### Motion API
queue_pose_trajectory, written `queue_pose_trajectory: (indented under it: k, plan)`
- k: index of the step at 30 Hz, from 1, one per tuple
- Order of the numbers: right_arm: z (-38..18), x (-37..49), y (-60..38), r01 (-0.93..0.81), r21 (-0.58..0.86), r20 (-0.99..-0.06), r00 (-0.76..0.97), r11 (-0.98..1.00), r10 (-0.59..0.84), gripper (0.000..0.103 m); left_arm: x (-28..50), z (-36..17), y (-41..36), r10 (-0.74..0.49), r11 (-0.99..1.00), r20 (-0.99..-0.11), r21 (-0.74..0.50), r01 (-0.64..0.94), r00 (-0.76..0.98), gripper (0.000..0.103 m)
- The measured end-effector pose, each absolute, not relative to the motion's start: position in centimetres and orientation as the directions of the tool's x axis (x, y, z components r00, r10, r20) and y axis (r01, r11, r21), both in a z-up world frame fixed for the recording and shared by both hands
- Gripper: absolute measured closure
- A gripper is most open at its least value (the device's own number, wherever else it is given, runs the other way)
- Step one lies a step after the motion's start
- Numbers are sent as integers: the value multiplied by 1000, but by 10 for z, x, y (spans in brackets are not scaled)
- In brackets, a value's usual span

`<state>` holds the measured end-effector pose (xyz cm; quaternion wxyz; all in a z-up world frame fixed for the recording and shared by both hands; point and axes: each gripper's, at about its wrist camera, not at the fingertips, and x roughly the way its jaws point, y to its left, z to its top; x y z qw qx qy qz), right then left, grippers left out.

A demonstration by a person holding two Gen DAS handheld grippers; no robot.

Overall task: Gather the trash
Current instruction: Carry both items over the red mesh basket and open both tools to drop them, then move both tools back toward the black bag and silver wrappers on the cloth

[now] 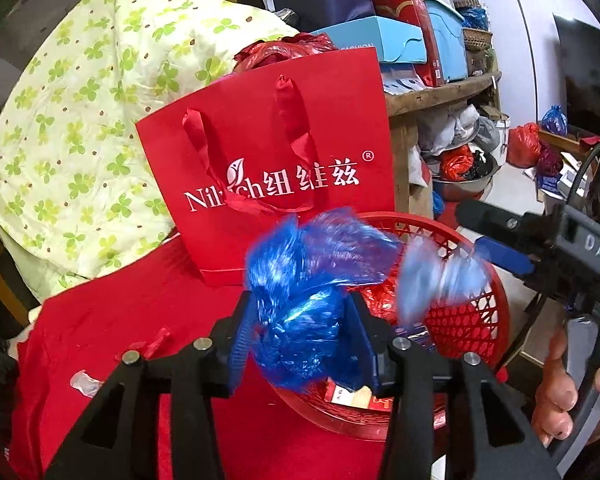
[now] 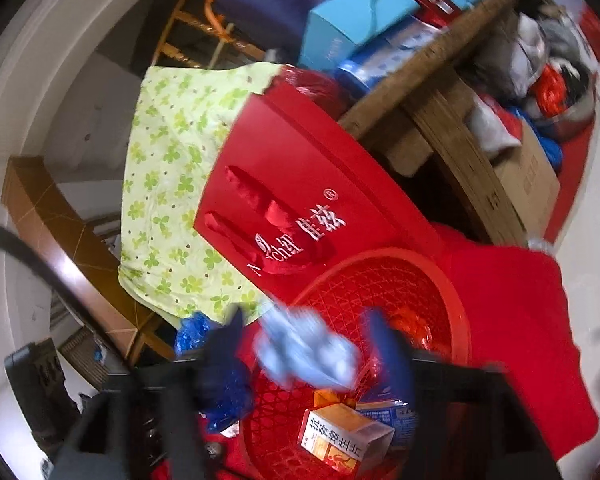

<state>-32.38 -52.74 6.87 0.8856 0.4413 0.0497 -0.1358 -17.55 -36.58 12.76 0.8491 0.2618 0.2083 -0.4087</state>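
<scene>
Dropping trash cleanly: left tool (image 1: 300, 320) clamps the blue plastic bag (image 1: 304, 280) over the red basket (image 1: 480, 312) ahead, while right tool (image 2: 312, 344), apart, frees pale tissue (image 2: 308, 352); release only above the rim.

Reads "Nil…ch" in white Latin letters, partly hidden by a ribbon handle, then "纽维兹" with an ® mark, on the red paper bag (image 1: 268, 152). Shows "DAS" in raised letters on the grey body of the right gripper (image 1: 496, 236). Carries "FASHION", faint, on the light blue box (image 1: 384, 40). Bears red Chinese characters, upside down and not surely legible, on the orange-and-white carton (image 2: 344, 436).
</scene>
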Motion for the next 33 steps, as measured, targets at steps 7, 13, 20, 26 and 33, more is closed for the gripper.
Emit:
queue_pose_trajectory:
  k: [7,13,20,26,33]
  plan:
    - [79,-326,-518,276,732,-166,959,622,-230,28,-182,138,-353,-560,562,-491,367,741,668,47]
    - [87,-322,-509,270,717,-138,959,643,-249,28,-179,153,-334,-527,602,-459,392,696,715,47]
    - [94,-316,-497,253,697,-106,962,671,-252,28,-171,166,-299,-466,667,-422,410,622,778,35]
    - [107,-305,-473,184,658,-29,975,730,-220,28,-156,170,-264,-406,722,-444,380,578,799,35]
    - [124,-280,-426,114,536,22,989,836,-149,28,-135,167,-217,-326,786,-475,343,514,817,35]
